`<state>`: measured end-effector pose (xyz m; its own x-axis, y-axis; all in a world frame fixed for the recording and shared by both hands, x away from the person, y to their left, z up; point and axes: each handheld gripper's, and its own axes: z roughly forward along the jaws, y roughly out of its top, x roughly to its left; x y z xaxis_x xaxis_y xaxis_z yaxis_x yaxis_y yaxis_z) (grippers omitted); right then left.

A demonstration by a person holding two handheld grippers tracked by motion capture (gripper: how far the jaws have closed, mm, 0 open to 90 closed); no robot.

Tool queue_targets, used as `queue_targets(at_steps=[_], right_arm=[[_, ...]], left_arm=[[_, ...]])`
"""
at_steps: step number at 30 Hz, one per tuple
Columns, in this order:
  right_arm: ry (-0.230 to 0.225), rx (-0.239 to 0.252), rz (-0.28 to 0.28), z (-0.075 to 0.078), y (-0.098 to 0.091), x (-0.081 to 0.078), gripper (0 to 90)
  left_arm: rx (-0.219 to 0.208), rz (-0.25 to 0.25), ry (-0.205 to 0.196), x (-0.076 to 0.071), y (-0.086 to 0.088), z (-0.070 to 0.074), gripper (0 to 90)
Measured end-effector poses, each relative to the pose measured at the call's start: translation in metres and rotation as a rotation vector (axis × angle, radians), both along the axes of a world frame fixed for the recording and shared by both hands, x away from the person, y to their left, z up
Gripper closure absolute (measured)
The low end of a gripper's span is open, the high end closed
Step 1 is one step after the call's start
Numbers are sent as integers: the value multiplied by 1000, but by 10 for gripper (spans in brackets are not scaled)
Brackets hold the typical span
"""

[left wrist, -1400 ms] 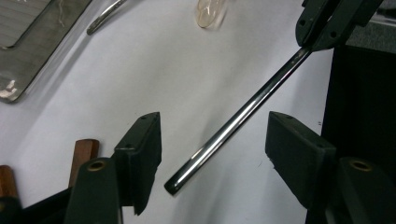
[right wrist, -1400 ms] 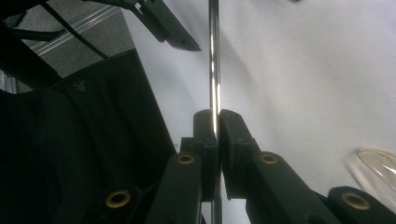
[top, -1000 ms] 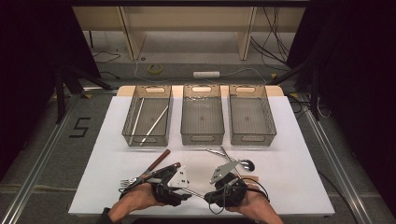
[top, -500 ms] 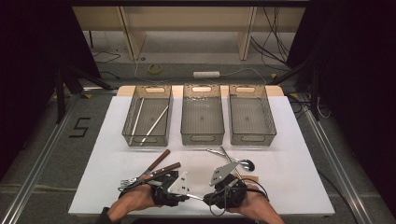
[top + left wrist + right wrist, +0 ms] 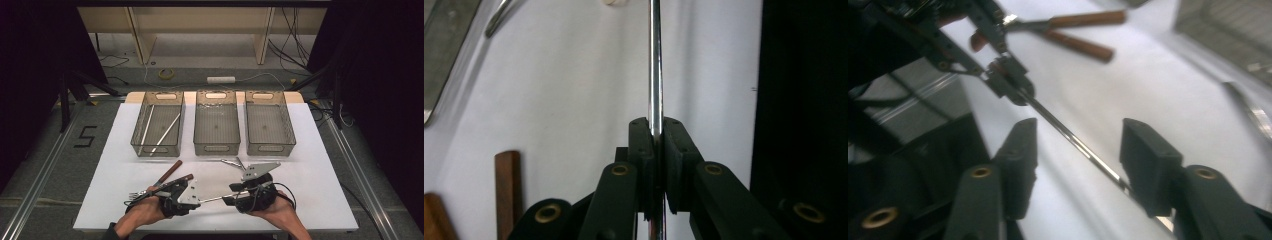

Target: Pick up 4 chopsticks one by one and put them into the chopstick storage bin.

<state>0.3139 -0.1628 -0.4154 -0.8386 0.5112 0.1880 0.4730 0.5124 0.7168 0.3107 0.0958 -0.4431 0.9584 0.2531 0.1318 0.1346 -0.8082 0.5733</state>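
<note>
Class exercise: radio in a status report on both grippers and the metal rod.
Left gripper shut on metal rod. Right gripper open, jaws either side of the rod, not clamped. Wooden-handled utensils beside left hand; nothing blocking.

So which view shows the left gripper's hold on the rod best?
Left gripper view: the jaws of the left gripper pinch the rod close up. The high view shows it small; the right gripper view shows it blurred.
</note>
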Motion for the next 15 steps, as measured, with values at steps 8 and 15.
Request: queue_targets(at_steps=[8,15], right_arm=[[-55,54,-161,5,-17,2,376],[-93,75,-256,2,-33,1,358]], left_arm=[[-55,171,13,12,16,5,833],[-114,280,14,20,30,10,834]])
